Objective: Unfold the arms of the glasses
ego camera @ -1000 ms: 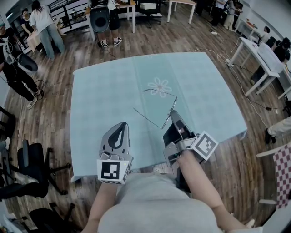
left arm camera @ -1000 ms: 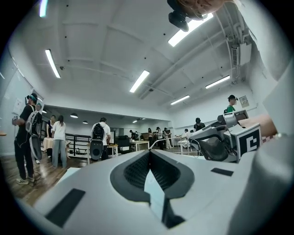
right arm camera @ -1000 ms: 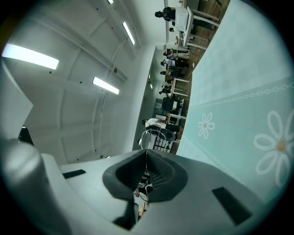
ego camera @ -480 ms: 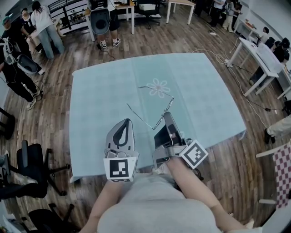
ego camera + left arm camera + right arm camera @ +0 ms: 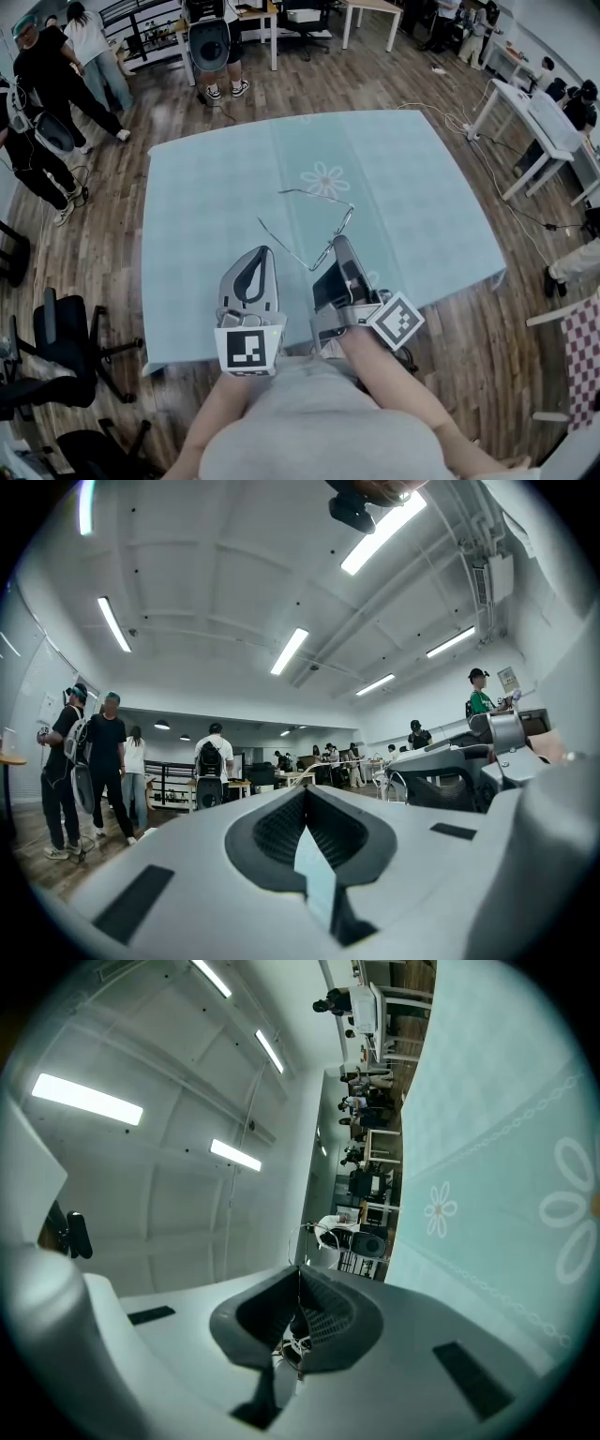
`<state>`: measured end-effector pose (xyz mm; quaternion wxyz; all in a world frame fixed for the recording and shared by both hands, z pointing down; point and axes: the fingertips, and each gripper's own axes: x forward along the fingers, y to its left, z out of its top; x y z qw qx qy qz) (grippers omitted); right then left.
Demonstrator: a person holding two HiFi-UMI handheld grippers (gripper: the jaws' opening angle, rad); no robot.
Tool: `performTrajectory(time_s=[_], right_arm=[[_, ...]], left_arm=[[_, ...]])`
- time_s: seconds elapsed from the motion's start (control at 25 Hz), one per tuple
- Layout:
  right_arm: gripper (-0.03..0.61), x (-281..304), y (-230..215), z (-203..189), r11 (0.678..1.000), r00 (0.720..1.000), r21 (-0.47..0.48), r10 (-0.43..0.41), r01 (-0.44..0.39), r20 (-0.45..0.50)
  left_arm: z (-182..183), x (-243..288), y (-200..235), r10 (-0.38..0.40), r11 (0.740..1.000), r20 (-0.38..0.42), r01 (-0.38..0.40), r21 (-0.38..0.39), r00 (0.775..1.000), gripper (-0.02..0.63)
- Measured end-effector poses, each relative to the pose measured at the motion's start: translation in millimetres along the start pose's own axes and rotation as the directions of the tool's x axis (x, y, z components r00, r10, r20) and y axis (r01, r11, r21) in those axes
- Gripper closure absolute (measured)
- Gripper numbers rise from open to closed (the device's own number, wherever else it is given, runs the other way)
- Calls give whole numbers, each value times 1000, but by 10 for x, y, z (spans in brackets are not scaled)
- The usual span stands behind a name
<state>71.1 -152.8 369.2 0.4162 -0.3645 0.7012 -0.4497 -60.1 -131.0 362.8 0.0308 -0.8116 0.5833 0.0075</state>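
The thin wire glasses [image 5: 323, 208] hang over the teal tablecloth [image 5: 206, 216], near its white flower print. My right gripper [image 5: 339, 244] is shut on the glasses at their near right corner. One arm [image 5: 281, 242] sticks out to the left, toward my left gripper. In the right gripper view the jaws [image 5: 298, 1269] are closed, and a bit of the glasses wire [image 5: 302, 1230] shows just past their tips. My left gripper [image 5: 255, 255] hovers over the near table edge, left of the glasses. In its own view the left gripper [image 5: 306, 794] is shut with nothing in it.
The table's near edge lies just below both grippers. Several people [image 5: 56, 84] stand at the far left, and one [image 5: 214, 42] beyond the table's far edge. White tables [image 5: 548, 122] stand at the right, an office chair [image 5: 66, 337] at the near left.
My right gripper has drawn the glasses to the left and closer to me. The left gripper has shifted slightly right, then kept still.
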Motion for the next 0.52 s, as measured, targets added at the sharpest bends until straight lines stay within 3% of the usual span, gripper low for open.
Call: performTrajectory(time_s=[0.52], right_arm=[[566,-4,-37,120,999,999,53,5,-6,34]], left_arm=[[16,42,-45,-6,1000,-1,6,7,1000,606]])
